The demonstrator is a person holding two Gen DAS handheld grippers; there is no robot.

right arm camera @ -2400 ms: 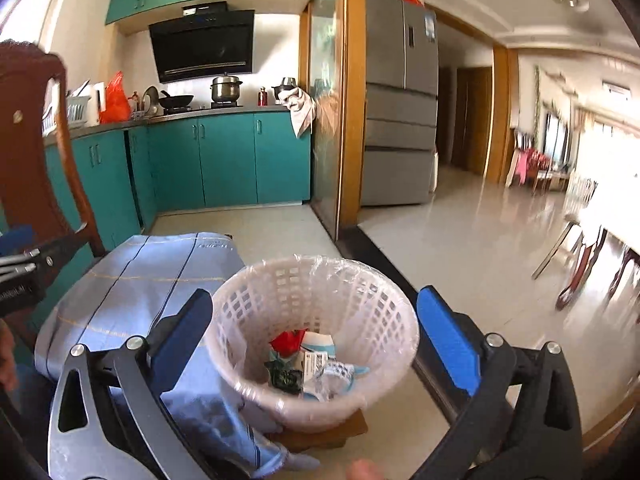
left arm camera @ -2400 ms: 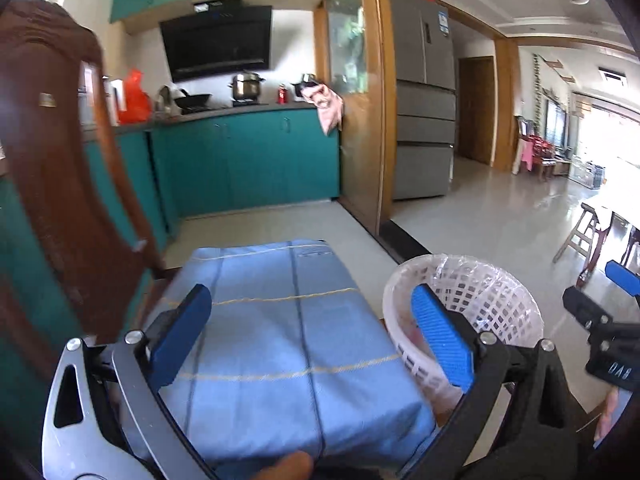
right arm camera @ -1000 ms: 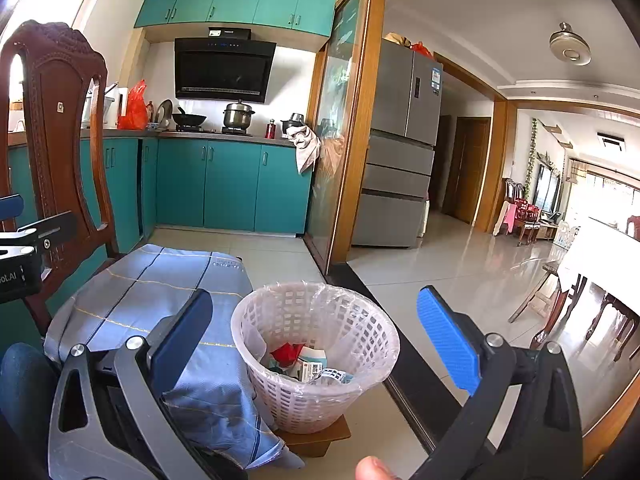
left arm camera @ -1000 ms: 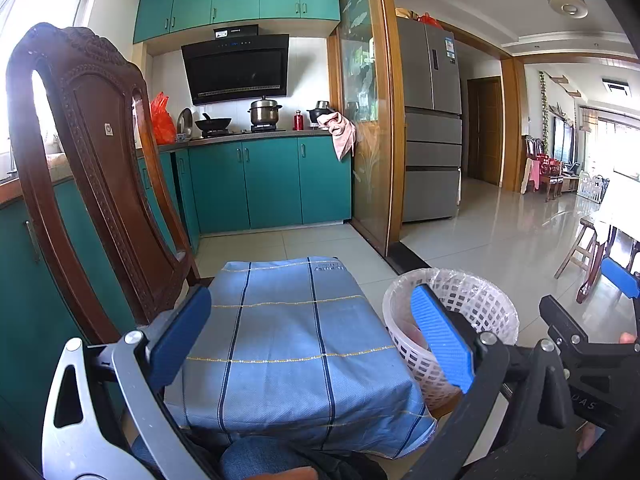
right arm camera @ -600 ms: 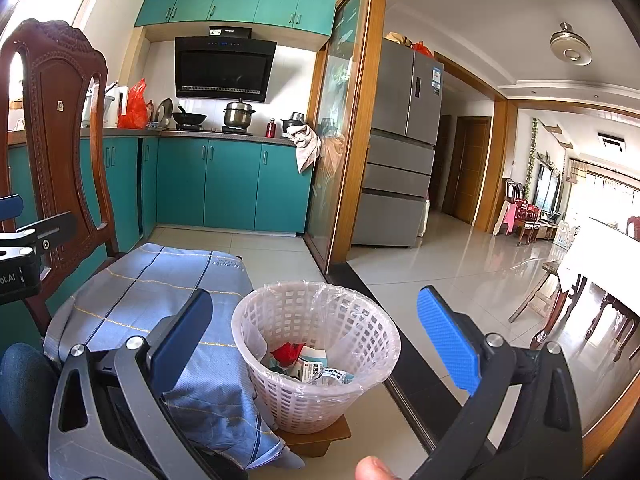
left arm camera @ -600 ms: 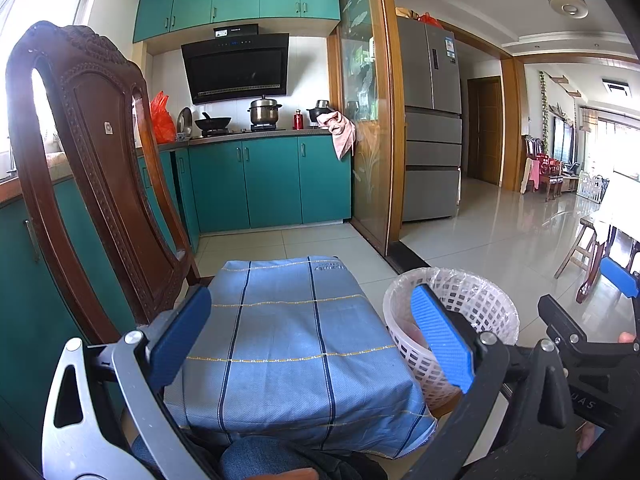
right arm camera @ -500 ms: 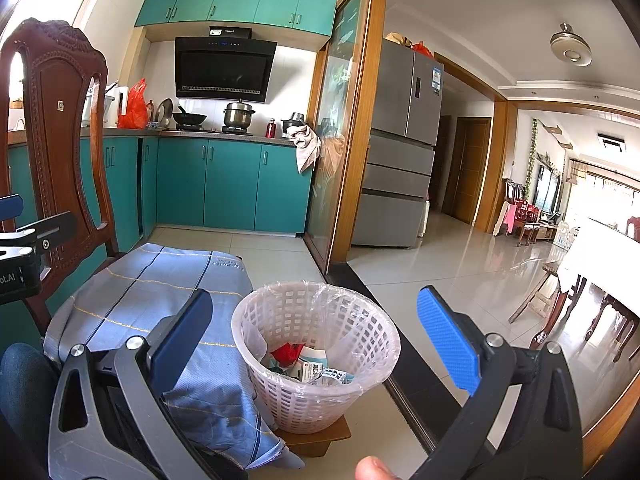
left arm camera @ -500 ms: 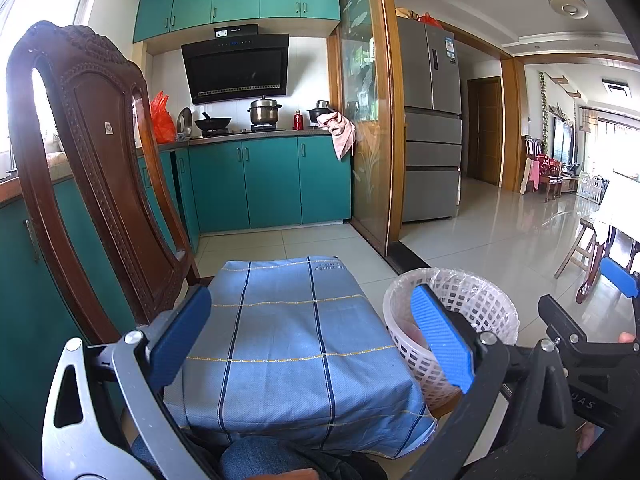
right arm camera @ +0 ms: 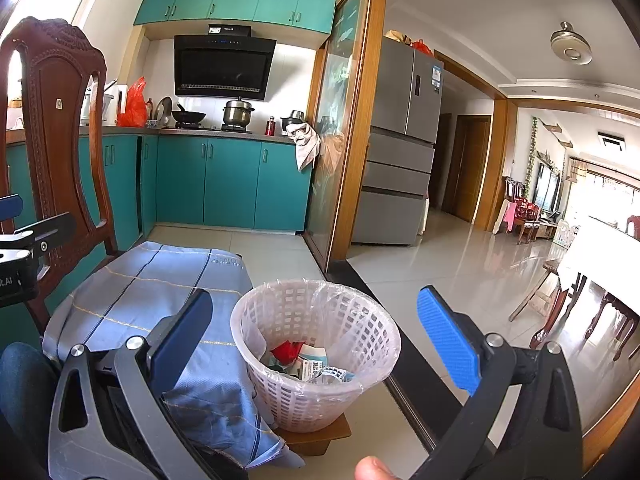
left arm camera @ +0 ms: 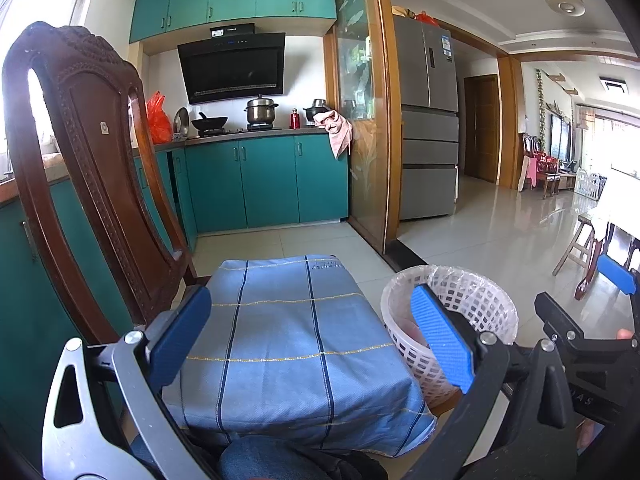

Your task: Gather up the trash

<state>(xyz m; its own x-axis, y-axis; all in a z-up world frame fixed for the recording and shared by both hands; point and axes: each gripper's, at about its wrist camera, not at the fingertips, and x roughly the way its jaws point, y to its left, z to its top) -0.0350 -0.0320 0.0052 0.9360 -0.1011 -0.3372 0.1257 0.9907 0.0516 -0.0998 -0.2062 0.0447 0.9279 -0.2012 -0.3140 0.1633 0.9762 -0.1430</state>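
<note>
Kitchen floor: basket (right arm camera: 316,344) with trash (right arm camera: 308,362) sits just ahead of right tool (right arm camera: 316,340); left tool (left arm camera: 316,336) farther, both spread apart, empty.

Teal cabinets (left arm camera: 256,184) line the kitchen wall beneath a black range hood (left arm camera: 232,66). A carved wooden chair (left arm camera: 88,168) stands at left. A steel refrigerator (right arm camera: 404,144) adjoins the wooden doorframe (right arm camera: 356,128); glossy pale floor tiles (right arm camera: 472,264) reflect daylight.

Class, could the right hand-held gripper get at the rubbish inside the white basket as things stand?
Probably yes. The right hand-held gripper is open, pointed toward the white basket, whose top is uncovered. The rubbish lies at the bottom in plain sight, with nothing between it and the gripper.
</note>
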